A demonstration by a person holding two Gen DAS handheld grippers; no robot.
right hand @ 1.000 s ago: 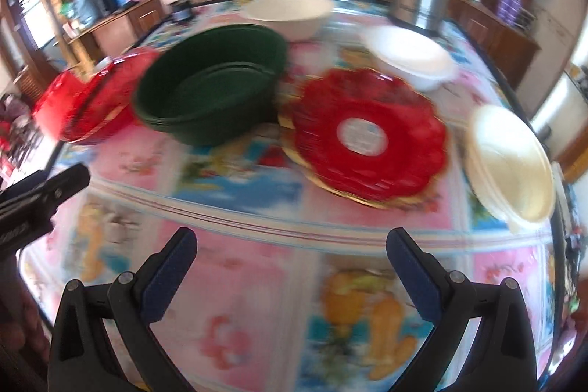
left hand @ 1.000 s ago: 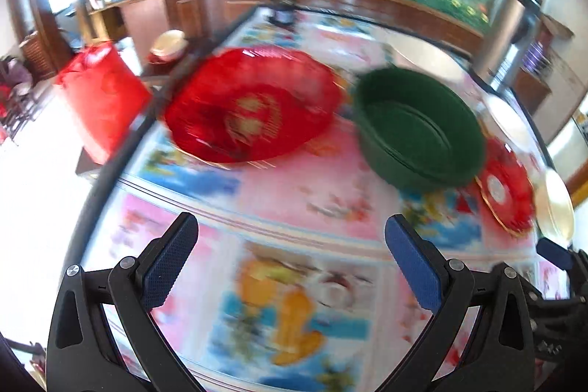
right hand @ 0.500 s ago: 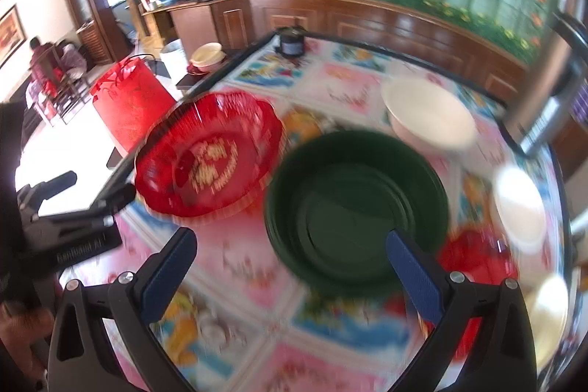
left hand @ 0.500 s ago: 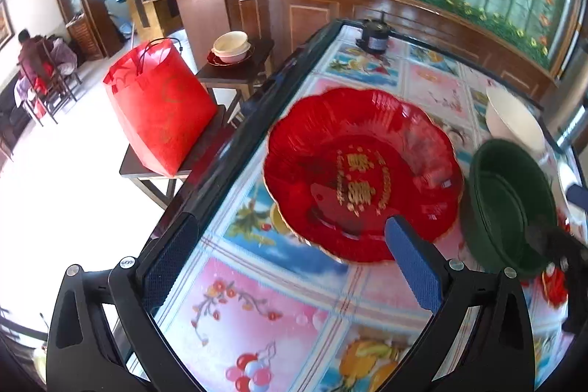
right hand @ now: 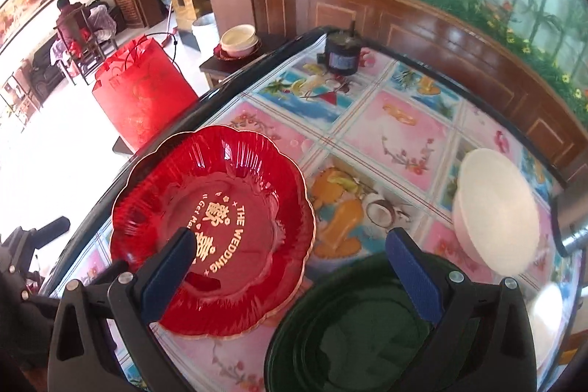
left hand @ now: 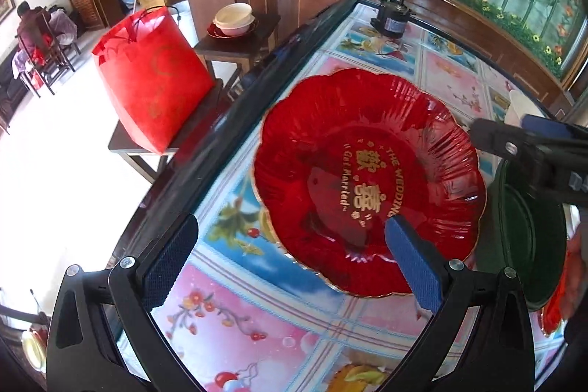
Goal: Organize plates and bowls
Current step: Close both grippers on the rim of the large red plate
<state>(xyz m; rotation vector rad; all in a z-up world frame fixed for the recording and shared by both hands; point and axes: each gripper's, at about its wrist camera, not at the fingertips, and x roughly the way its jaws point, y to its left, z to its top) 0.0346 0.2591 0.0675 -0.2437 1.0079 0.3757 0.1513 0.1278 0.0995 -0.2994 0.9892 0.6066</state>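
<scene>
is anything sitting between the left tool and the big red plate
Nothing visible. The left tool is open and empty, and the red plate lies flat on the table right ahead, with only bare tablecloth between. The green bowl sits beside the plate, off to the right.

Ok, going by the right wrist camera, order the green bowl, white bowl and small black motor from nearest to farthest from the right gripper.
1. Green bowl: right under the fingers.
2. White bowl: farther out, on the right.
3. Black motor: at the table's far edge.
</scene>
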